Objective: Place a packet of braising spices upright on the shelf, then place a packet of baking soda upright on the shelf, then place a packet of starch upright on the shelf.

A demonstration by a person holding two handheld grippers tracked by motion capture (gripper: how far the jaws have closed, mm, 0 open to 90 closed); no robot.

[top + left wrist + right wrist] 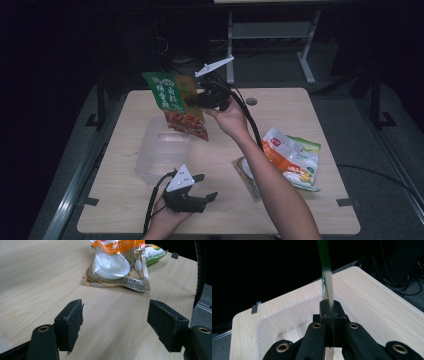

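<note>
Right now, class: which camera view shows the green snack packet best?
The high view: the green snack packet hangs face-on from the right gripper above the clear tub. The right gripper view shows its thin edge between shut jaws.

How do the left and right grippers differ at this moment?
The left gripper is open and holds nothing; the right gripper is shut on the green snack packet. The left gripper sits low near the table's front edge; the right gripper is raised above the clear plastic bin. Both are hand-held, with black jaws.
</note>
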